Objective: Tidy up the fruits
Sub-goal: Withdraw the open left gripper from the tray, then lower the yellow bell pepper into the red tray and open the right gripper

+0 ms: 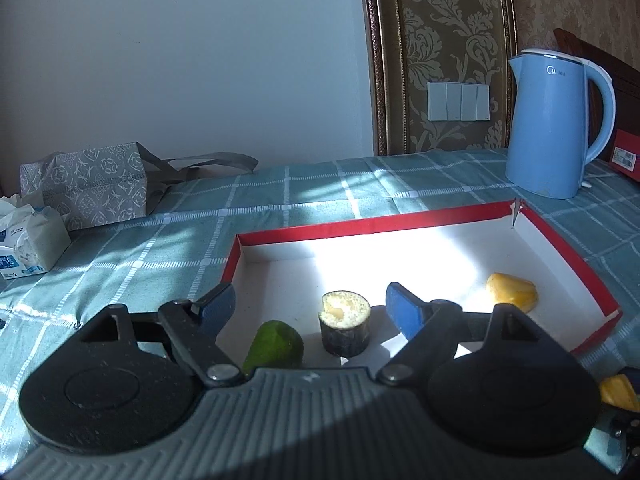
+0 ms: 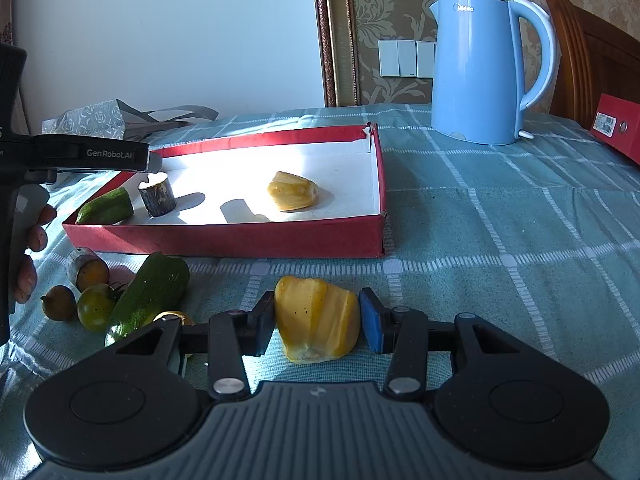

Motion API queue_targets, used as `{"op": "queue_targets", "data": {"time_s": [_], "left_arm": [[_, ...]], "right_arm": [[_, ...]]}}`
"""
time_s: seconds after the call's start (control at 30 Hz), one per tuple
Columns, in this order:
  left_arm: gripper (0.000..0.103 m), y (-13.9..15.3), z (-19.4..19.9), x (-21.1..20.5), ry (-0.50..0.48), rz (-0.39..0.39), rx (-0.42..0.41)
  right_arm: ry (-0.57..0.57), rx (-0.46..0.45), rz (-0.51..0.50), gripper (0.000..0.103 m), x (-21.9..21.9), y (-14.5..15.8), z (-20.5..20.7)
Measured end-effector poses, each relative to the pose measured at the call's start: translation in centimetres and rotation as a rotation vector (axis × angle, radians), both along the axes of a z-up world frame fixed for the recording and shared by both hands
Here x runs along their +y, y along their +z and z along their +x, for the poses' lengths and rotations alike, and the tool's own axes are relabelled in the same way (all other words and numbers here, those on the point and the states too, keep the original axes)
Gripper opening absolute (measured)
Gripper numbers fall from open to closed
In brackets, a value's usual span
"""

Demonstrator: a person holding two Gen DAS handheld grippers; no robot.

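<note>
A red tray [image 1: 400, 220] with a white floor holds a green fruit piece [image 1: 276, 344], a dark-skinned sugarcane stub [image 1: 346, 328] and a yellow jackfruit pod [image 1: 512, 292]. My left gripper [image 1: 310, 306] hangs open over the tray's near end. The stub stands upright below the gap, and neither pad touches it. In front of the tray [image 2: 224, 236], my right gripper [image 2: 316, 320] is shut on a second yellow jackfruit pod [image 2: 316, 320] just above the cloth. Loose to its left lie a long green fruit [image 2: 154, 292], a green tomato [image 2: 95, 306], a small brown fruit [image 2: 58, 302] and another sugarcane stub [image 2: 87, 268].
A blue kettle [image 2: 484, 68] stands behind the tray's right corner, with a red box [image 2: 618, 128] at the far right edge. A grey gift bag [image 1: 88, 184] and a tissue pack [image 1: 28, 240] sit at the back left. A hand [image 2: 32, 240] holds the left gripper.
</note>
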State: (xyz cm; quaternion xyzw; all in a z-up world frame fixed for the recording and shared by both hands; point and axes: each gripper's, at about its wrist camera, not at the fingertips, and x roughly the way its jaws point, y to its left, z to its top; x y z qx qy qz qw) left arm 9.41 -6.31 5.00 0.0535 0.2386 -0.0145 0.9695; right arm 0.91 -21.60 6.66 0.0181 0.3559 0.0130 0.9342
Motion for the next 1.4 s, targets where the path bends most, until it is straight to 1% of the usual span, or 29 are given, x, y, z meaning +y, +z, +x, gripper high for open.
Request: {"op": "queue_targets", "data": {"time_s": [0.13,0.2,0.4,0.5,0.6,0.7,0.8,1.03,1.13,1.17,1.23,1.3,1.4], "left_arm": [[0.086,0.3,-2.8,2.1,0.022,-0.040,-0.011],[0.086,0.0,-4.2,3.4,0.046,-0.044,-0.011],[0.087,-1.0,-7.1,7.7,0.127,-0.097,0.018],[0.087,-1.7,-8.0,9.9,0.170,-0.126,0.037],[0.087,-2.7,-7.9,11.8,0.210,-0.146,0.073],[0.087,-3.4,-7.7,12.7,0.227,-0.162,0.094],[0.087,-3.7,-7.4,12.9,0.228,-0.175,0.112],[0.087,-4.4,-7.1,12.1,0.212,-0.143,0.138],[0.087,-4.5,-7.2,11.2,0.190,-0.093,0.135],[0.087,-4.5,-7.3,11.0,0.180,-0.086,0.133],[0.087,-4.7,-7.3,10.4,0.145,-0.078,0.143],[0.088,-4.7,-7.4,10.0,0.133,-0.061,0.140],[0.088,-4.8,-7.3,9.9,0.125,-0.066,0.147]], "right_arm": [[0.000,0.000,0.003,0.044,0.0,0.0,0.0],[0.000,0.000,0.004,0.044,-0.1,0.0,0.0],[-0.001,-0.001,0.010,0.044,0.0,0.0,0.0],[-0.003,-0.002,0.019,0.043,-0.3,0.0,0.0],[-0.004,-0.002,0.013,0.043,-0.3,0.0,0.0],[-0.004,-0.004,0.004,0.043,-0.2,0.0,0.0],[-0.017,-0.010,0.005,0.043,-0.3,0.1,-0.1],[-0.044,-0.031,0.002,0.043,-0.6,0.3,-0.4],[-0.047,-0.052,-0.049,0.043,-0.1,0.5,-0.7],[-0.047,-0.063,-0.065,0.043,-0.1,0.7,-0.8],[-0.052,-0.079,-0.063,0.043,-0.3,1.5,-0.8],[-0.055,-0.103,-0.068,0.043,-0.5,2.4,-0.7],[-0.050,-0.139,-0.078,0.043,-0.5,4.2,0.1]]}}
